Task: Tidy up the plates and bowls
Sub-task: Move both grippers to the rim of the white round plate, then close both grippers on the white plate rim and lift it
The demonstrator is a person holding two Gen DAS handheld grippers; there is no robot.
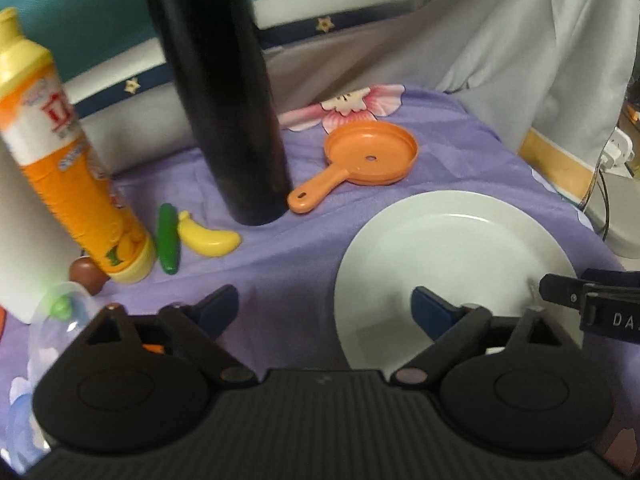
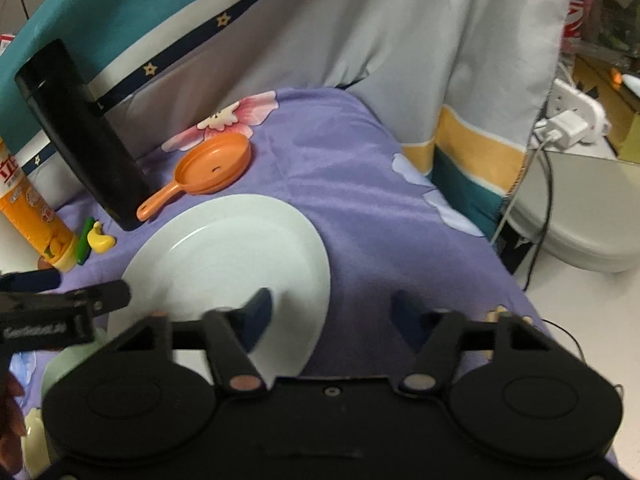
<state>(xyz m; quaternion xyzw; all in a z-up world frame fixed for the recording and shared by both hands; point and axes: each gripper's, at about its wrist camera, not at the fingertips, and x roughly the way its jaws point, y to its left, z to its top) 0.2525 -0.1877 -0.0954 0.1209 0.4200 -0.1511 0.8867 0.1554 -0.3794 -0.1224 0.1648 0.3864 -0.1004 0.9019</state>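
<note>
Leftmost, the left gripper (image 1: 324, 306) hangs with its fingers spread, holding nothing, above the purple cloth (image 1: 280, 248); the round white ceramic plate (image 2: 236, 256) lies flat between both tools; the right gripper (image 2: 332, 312) is likewise spread and empty.

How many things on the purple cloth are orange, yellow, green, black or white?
Orange: 2, pan, bottle
Yellow: 1, banana
Green: 1, cucumber
Black: 1, flask
White: 1, plate
Total: 6
</note>
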